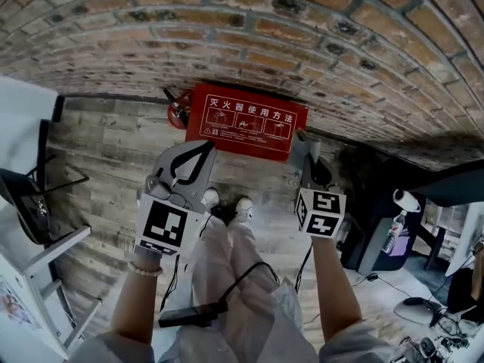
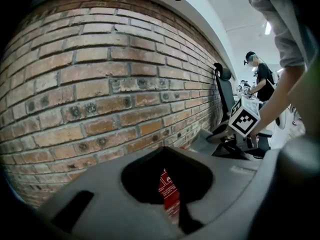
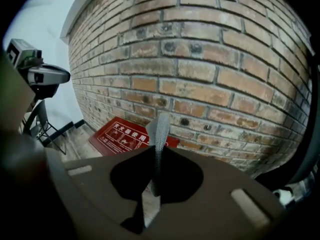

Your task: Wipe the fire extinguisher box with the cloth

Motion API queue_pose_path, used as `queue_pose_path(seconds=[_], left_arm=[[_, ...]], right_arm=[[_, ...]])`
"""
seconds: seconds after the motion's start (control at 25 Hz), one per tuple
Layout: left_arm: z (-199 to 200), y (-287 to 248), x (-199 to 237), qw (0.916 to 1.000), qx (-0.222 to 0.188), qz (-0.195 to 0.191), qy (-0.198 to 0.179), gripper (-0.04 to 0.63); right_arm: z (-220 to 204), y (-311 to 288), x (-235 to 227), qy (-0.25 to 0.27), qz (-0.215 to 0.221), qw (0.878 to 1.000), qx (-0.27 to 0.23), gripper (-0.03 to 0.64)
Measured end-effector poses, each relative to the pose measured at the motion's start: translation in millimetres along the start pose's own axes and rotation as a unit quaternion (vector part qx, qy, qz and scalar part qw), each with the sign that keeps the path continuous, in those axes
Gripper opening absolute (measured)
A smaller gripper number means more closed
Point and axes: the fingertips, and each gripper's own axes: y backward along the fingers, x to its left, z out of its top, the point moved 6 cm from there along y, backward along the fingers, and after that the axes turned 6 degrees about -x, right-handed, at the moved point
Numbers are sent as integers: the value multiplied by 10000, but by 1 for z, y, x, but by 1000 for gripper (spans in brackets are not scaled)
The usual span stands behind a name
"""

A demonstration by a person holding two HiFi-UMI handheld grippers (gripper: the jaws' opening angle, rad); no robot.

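1. The red, flat-topped fire extinguisher box with white printed instructions (image 1: 246, 123) sits on the floor, pushed against the foot of the brick wall (image 1: 249, 29). It is just ahead of the person's white shoes (image 1: 227, 201).
2. The right gripper (image 1: 306, 153) has its jaws pinched on a grey woven cloth (image 3: 159, 134). A strip of it stands up between them in the right gripper view, with the box well beyond it.
3. The left gripper (image 1: 200, 151) has its jaws brought together with nothing between them. Its own view shows only a sliver of the red box through the gap in its frame.
4. Both grippers hang above the box and the cloth is clear of the lid. I judge the wiping not yet begun: the cloth is in hand, and all of the box's surface is left to do.
5. The next step is probably to lower the cloth onto the lid.
6. The floor is grey weathered wood planking (image 1: 113, 150), and the wall is rough red-brown brick with pale mortar.
7. A red extinguisher with a black handle (image 1: 178, 112) lies just left of the box. A white shelf unit (image 1: 38, 263) stands at the left, and dark furniture and cables are at the right.
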Motion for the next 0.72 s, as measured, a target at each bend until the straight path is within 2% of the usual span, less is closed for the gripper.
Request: queue_pose_path(seconds=[0.16, 0.52, 0.72], left_arm=[[37, 18, -4, 9996, -166, -83, -203, -3], [102, 58, 4, 9978, -487, 40, -454, -3], [127, 78, 5, 9969, -687, -8, -382, -3]], right_arm=[[42, 32, 14, 89, 136, 9992, -367, 18], [118, 93, 22, 152, 133, 9936, -1113, 18], [148, 126, 23, 87, 146, 9898, -1413, 18]])
